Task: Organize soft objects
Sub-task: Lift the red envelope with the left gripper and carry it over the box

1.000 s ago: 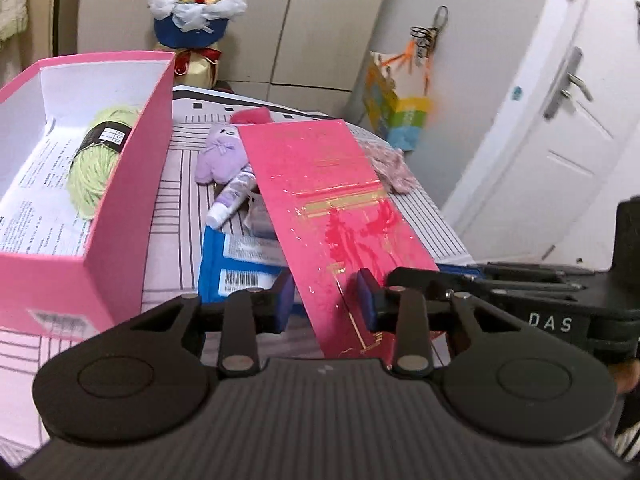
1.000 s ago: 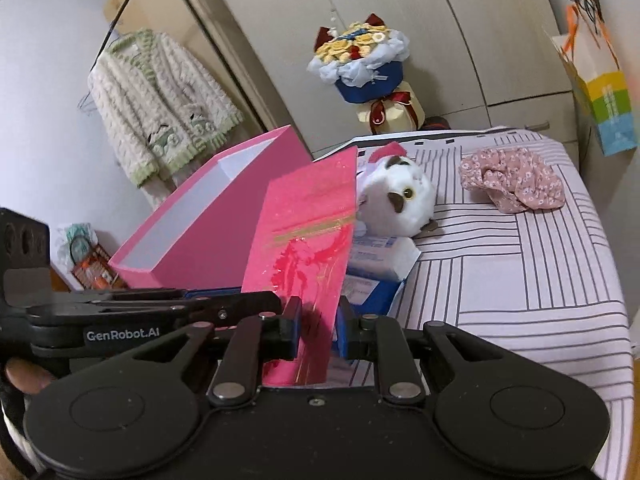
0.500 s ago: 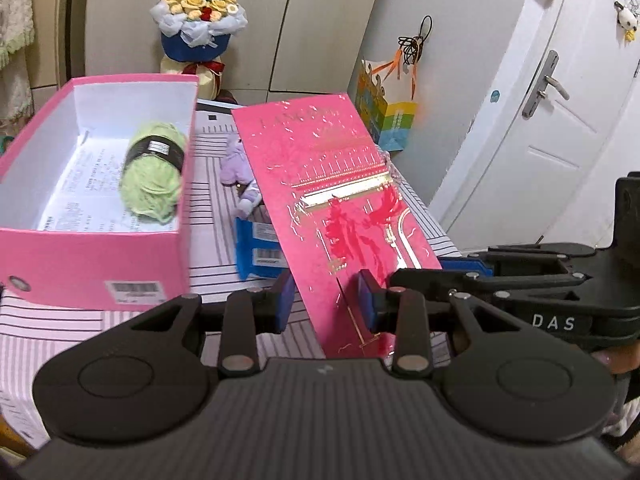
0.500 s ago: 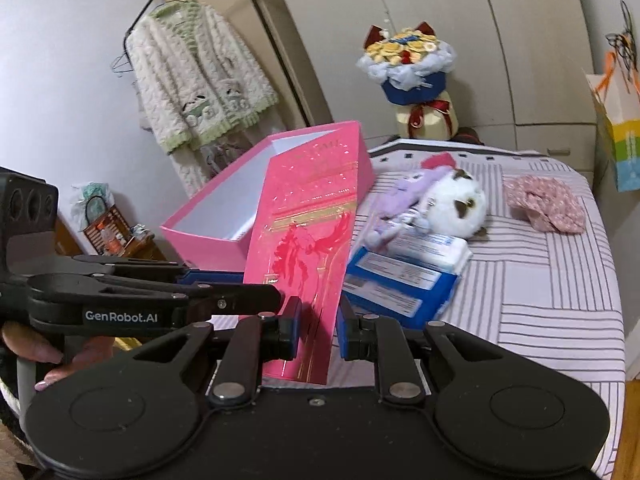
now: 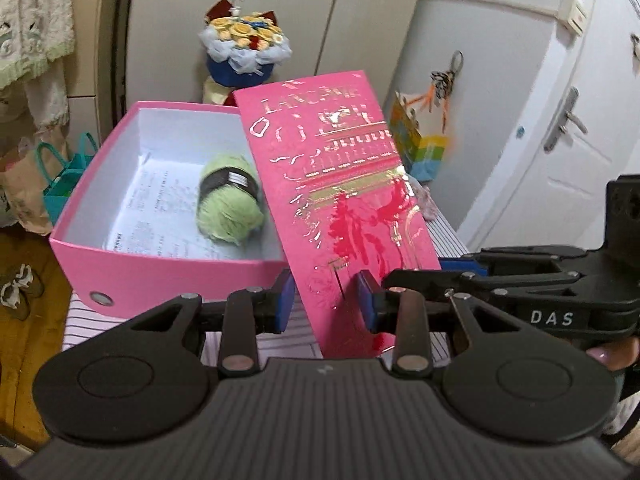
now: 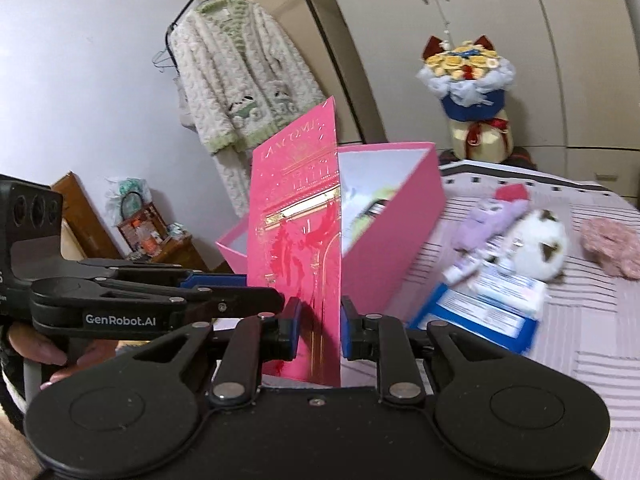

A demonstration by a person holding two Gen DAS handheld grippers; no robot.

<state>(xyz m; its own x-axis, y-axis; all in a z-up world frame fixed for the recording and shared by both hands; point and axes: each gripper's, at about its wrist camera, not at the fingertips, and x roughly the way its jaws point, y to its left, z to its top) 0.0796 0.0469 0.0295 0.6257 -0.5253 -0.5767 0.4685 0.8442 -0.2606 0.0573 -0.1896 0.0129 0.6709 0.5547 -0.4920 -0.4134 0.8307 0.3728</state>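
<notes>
Both grippers carry the pink lid (image 5: 340, 208) in the air, tilted, beside the pink box (image 5: 168, 264) on the striped table (image 6: 580, 340). The left gripper (image 5: 326, 300) is clamped on the lid's near edge. The right gripper (image 6: 320, 330) straddles that edge with its jaws opening, so I'd keep the left grip firm and the lid level. The box holds a green yarn ball (image 5: 230, 208) on printed paper. The plush toys (image 6: 516, 232) lie outside it on the table.
</notes>
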